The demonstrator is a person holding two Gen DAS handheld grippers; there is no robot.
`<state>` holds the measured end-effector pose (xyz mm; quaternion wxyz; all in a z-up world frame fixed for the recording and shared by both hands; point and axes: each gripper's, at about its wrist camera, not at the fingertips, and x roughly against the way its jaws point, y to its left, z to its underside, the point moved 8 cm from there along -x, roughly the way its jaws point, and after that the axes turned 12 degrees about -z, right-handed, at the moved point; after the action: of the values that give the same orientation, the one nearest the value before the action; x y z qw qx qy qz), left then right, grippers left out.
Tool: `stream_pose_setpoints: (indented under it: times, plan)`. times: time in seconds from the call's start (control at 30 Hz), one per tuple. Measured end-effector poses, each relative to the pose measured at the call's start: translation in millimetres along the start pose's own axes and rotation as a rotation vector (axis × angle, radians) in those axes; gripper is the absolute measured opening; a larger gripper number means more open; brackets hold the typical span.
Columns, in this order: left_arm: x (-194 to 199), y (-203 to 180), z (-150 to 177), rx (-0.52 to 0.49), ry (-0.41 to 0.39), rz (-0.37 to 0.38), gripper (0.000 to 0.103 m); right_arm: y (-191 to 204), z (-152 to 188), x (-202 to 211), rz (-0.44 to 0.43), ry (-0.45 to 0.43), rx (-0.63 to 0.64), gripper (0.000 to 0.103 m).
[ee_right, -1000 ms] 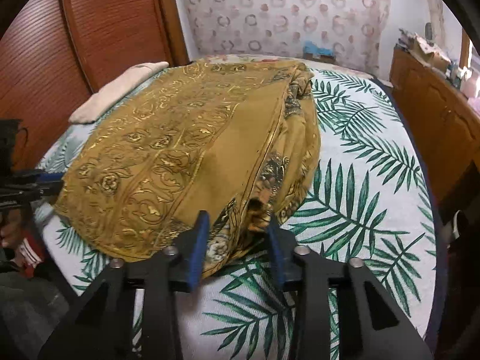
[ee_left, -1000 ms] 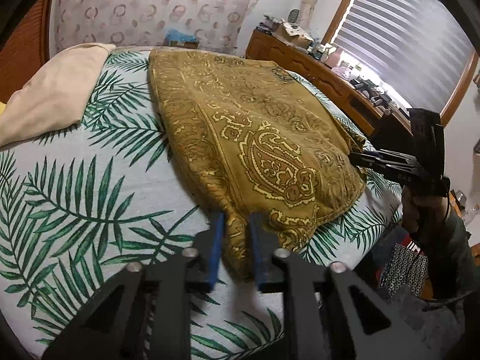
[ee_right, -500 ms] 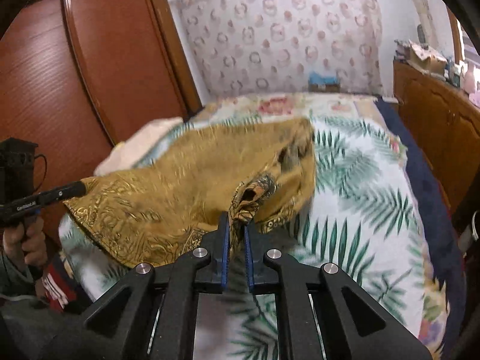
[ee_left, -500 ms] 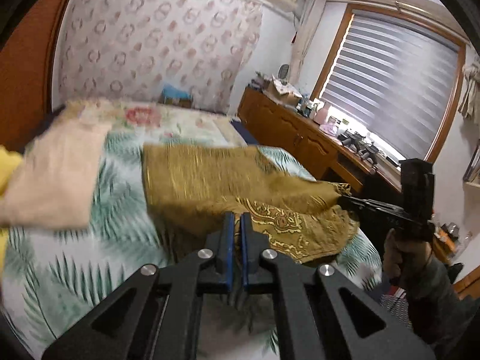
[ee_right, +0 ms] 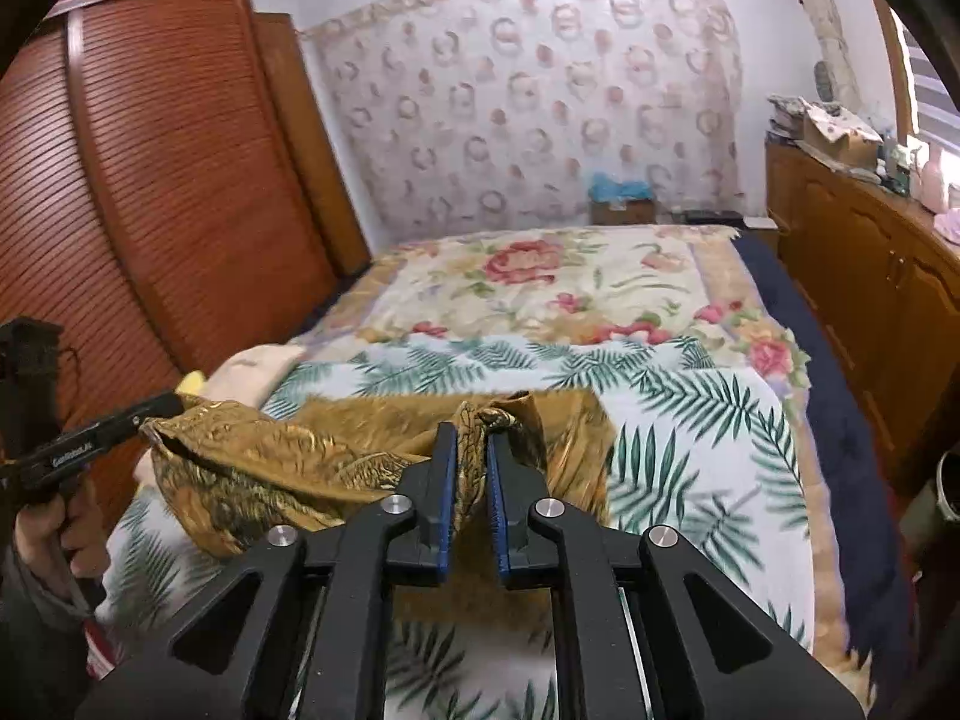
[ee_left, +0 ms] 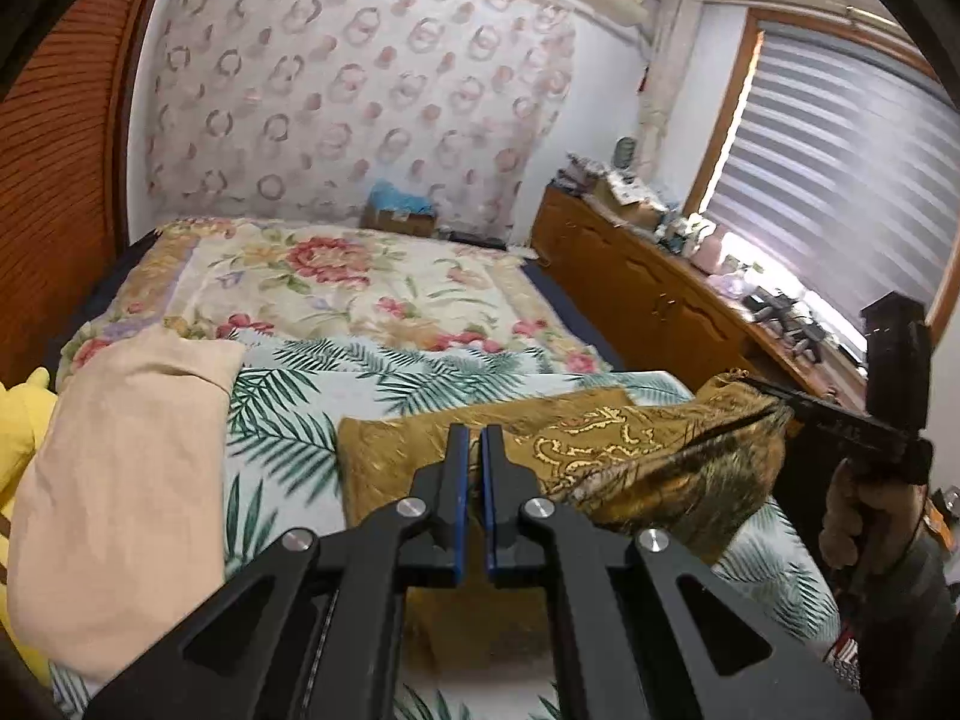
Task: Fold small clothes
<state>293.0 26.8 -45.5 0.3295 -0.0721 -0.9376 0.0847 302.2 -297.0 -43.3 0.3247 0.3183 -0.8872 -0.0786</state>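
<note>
A mustard-gold paisley garment (ee_left: 630, 450) hangs lifted above the palm-leaf sheet, its far part still resting on the bed. My left gripper (ee_left: 475, 438) is shut on one near corner of it. My right gripper (ee_right: 471, 438) is shut on the other near corner, where the cloth (ee_right: 300, 468) bunches between the blue pads. The right gripper (ee_left: 774, 405) shows at the right of the left wrist view. The left gripper (ee_right: 156, 411) shows at the left of the right wrist view. The near edge sags between them.
A beige folded cloth (ee_left: 120, 480) and something yellow (ee_left: 18, 420) lie at the bed's left. A floral blanket (ee_right: 540, 288) covers the far bed. A wooden wardrobe (ee_right: 150, 180) stands left, a cluttered wooden dresser (ee_left: 660, 294) right under the blinds.
Both grippers closed on the garment's near corners and lifted them up off the bed. The cloth rose from lying flat to hanging between the grippers.
</note>
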Motion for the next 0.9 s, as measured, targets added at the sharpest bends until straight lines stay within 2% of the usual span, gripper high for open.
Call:
stream_pose_setpoints:
  times: [0.07,0.17,0.27,0.33,0.4,0.5,0.7,0.77,0.8,0.83,0.9]
  plan:
    - [-19.7,5.9,-2.1,0.002,0.023,-0.021,0.001,-11.5,-10.5,-11.5,0.037,0.006,-0.018,0.022]
    - [-46.0,15.2,-4.1,0.004,0.061,-0.062,0.001,-23.0,-24.7,-13.3,0.044,-0.023,-0.018,0.028]
    - [-57.4,22.5,-4.5,0.016,0.083,-0.046,0.005,-28.3,-23.3,-16.9,0.051,-0.005,0.027,0.038]
    - [-56.6,24.2,-6.6,0.007,0.085,-0.028,0.011,-30.0,-14.5,-22.8,0.048,0.029,0.065,0.050]
    - [-53.4,25.1,-8.3,-0.012,0.093,-0.030,0.016,-35.4,0.5,-34.4,0.069,0.088,0.104,0.052]
    - [-45.5,23.8,-3.5,-0.040,0.105,-0.018,0.018,-46.7,20.0,-57.2,0.084,0.168,0.121,0.052]
    - [-37.1,13.2,15.4,-0.089,0.142,0.008,0.020,-64.4,41.2,-83.5,0.060,0.243,0.068,0.052]
    - [-42.6,8.3,20.7,-0.108,0.160,0.015,0.020,-66.0,42.7,-85.2,0.032,0.240,0.049,0.048]
    - [-46.1,6.4,21.9,-0.115,0.165,0.017,0.020,-64.2,41.9,-86.2,0.008,0.238,0.049,0.022]
    - [-50.3,5.1,22.6,-0.119,0.173,0.012,0.020,-61.7,39.2,-86.6,-0.009,0.229,0.061,0.008]
    - [-58.8,3.2,22.9,-0.126,0.184,0.001,0.022,-55.8,30.5,-85.7,-0.022,0.202,0.095,0.004]
